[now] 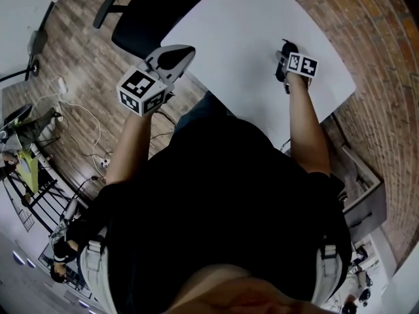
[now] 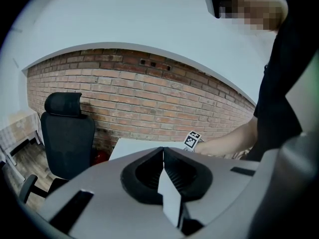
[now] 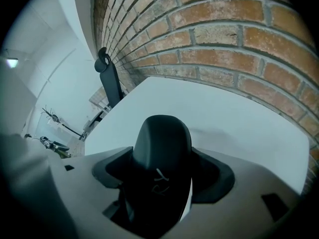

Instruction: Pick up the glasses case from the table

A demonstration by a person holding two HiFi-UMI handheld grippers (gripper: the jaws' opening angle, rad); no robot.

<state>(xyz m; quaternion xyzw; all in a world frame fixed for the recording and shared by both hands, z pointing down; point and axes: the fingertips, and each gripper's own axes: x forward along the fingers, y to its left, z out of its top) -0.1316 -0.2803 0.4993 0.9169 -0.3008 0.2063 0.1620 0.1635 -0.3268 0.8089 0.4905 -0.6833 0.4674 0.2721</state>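
Note:
My right gripper (image 1: 285,63) is shut on the black glasses case (image 1: 287,50), over the far right part of the white table (image 1: 242,31). In the right gripper view the case (image 3: 162,146) fills the gap between the jaws, rounded end pointing forward. It hangs above the table (image 3: 239,123), and its faint shadow lies apart from it. My left gripper (image 1: 182,53) hovers off the table's left edge, shut with nothing in it. In the left gripper view its pads (image 2: 172,171) meet in a thin line, and the right gripper's marker cube (image 2: 192,140) shows beyond them.
A black office chair (image 1: 141,18) stands at the table's left corner, also in the left gripper view (image 2: 67,133). A brick wall (image 3: 224,39) runs close behind the table. Cables (image 1: 78,123) lie on the wood floor at left. A grey drawer unit (image 1: 363,198) sits at right.

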